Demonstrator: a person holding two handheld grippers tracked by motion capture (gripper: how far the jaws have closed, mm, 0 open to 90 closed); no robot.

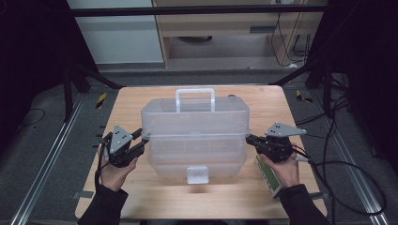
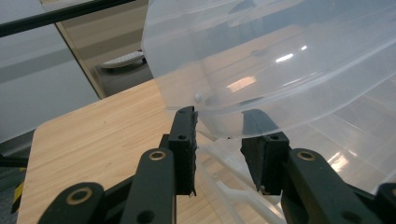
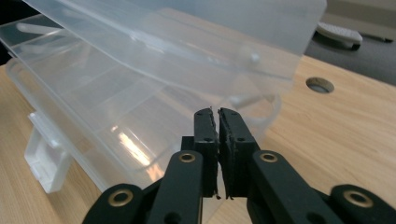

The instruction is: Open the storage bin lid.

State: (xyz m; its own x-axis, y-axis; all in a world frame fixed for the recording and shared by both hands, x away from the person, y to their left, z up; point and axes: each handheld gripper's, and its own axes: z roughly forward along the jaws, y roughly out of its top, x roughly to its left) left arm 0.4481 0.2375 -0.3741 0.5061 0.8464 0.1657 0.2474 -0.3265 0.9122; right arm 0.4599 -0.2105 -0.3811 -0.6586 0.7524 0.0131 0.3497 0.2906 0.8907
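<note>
Your left fingers (image 2: pixel 224 144) stood half open at the box (image 1: pixel 195 136) lid; right fingers (image 3: pixel 218 140) nearly shut, empty. Next, probably lift the lid.

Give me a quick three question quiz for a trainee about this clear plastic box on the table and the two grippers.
1. True or false: the clear box has its lid fully shut.
2. Which gripper has its fingers apart: A left, B right?
3. What hangs at the box's front edge?

Key:
1. False; the lid is raised, handle up.
2. A; the left gripper is open at the lid's edge, the right gripper is shut, beside the box's other end.
3. A latch.
</note>
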